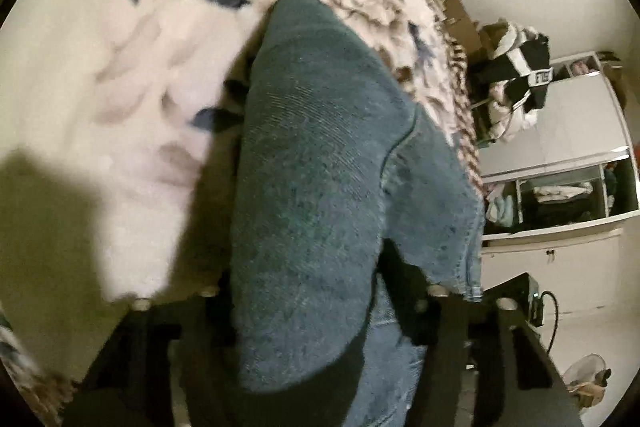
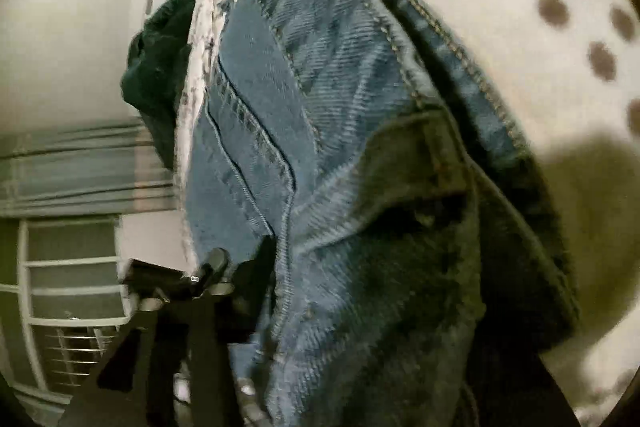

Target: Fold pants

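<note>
The pants are blue denim jeans. In the left wrist view a denim fold (image 1: 316,187) rises from between my left gripper's black jaws and drapes over them, above the floral bed cover (image 1: 120,75). My left gripper (image 1: 320,307) is shut on the jeans; its fingertips are hidden under the cloth. In the right wrist view the jeans (image 2: 340,147) with stitched seams fill the middle and cover my right gripper (image 2: 320,287), which is shut on them; one black finger (image 2: 248,275) shows at the left of the cloth.
The bed has a floral cover and a white blanket with brown dots (image 2: 540,7). A dark green garment (image 2: 160,75) lies at the bed's edge. White wardrobe and shelves (image 1: 568,167) with piled clothes (image 1: 516,75) stand beyond the bed. A white rack (image 2: 60,287) is at lower left.
</note>
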Demonstrator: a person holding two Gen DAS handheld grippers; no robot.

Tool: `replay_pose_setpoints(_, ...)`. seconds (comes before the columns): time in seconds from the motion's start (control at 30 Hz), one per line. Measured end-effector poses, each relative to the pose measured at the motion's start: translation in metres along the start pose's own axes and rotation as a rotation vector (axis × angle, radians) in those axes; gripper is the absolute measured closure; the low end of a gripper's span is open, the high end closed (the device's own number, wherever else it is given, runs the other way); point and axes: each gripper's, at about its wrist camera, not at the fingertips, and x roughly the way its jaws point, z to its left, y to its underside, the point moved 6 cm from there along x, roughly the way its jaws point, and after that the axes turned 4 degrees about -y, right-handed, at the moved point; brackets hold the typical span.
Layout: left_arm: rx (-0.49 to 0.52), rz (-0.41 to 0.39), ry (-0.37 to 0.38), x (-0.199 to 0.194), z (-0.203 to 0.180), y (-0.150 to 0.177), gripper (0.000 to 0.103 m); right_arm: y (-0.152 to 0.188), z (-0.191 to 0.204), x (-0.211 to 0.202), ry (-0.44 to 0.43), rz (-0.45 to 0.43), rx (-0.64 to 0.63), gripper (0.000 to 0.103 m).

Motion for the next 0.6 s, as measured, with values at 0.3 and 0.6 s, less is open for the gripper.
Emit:
replay_pose_setpoints(0.3,0.04,-0.11,0.047,-0.049,-0.045,-0.006,0.076,0.005,0.055,-0.028,0.011,-0.021,-0.082,0.075)
replay_pose_setpoints(0.6,0.054,-0.23,0.08,-0.106,-0.073,-0.081,0.076,-0.019,0.176,-0.031,-0.041,-0.029,-0.203,0.076)
